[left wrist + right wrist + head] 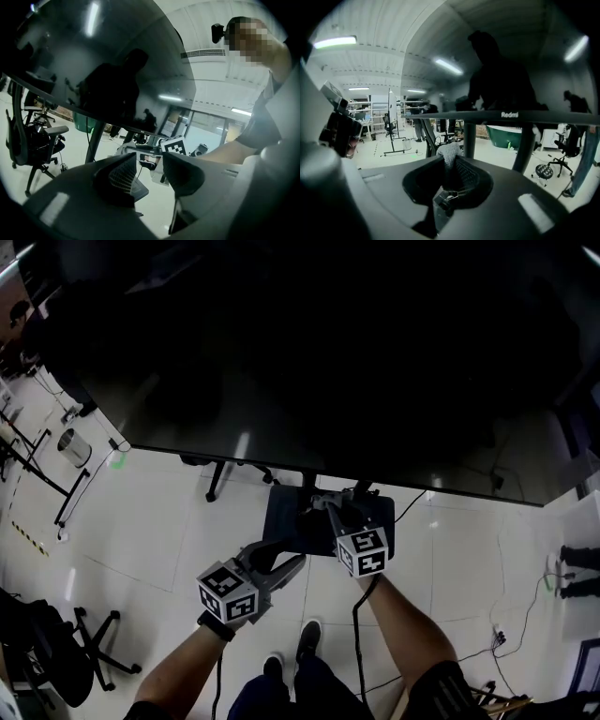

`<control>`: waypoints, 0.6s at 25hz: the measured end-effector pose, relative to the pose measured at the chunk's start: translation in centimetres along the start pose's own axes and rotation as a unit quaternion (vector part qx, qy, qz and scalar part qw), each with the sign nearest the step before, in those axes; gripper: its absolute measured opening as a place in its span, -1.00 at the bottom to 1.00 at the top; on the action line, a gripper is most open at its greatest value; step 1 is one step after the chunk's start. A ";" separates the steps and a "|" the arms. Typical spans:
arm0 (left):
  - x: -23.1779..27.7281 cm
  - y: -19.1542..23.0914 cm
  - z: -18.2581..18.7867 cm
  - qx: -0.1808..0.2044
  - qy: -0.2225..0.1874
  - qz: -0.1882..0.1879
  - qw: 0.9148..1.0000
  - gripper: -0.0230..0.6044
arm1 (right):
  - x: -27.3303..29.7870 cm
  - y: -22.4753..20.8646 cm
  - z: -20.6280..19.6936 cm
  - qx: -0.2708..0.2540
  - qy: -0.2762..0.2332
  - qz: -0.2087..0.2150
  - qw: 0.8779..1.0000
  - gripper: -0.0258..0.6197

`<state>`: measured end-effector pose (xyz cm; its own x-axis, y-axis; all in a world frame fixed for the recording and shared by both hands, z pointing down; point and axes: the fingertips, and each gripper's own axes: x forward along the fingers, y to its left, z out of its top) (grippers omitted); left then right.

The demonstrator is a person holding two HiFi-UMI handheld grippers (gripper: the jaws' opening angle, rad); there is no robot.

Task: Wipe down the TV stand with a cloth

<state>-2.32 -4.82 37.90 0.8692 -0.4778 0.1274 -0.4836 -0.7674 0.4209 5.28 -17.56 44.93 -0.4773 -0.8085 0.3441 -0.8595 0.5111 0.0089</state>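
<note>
A steel bin (72, 447) stands on the pale floor (159, 521) at ten o'clock, a black chair (52, 657) sits at eight, and a thin cable (500, 638) lies at four o'clock.

Grey cloth (448, 152) — pinched in right claw (451, 163)

Right gripper (453, 165) has its jaws clamped together on a grey cloth (449, 151), a fluffy tuft poking up above them. Just past it is the TV (511, 70), dark screen all reflections, Redmi on the bottom bezel. Two dark stand posts (469, 138) drop down from it. Green tub (506, 130) on the floor behind, little black stool (543, 171) off to the right
</note>
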 end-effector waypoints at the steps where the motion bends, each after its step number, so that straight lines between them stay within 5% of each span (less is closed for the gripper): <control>1: 0.8 0.6 -0.1 -0.003 -0.004 0.000 1.000 -0.30 | 1.4 -0.8 -0.1 -0.008 0.002 0.003 1.000 -0.81; 15: 6.1 6.5 -1.6 -0.022 -0.007 0.014 1.000 -0.30 | 14.1 -5.2 -1.8 -0.056 0.010 0.000 0.998 -0.81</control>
<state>0.02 -12.02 42.89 0.8539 -0.5050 0.1261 -0.5020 -0.7348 0.4561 3.37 -31.06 51.42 -0.4718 -0.8037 0.3626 -0.8338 0.5404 0.1129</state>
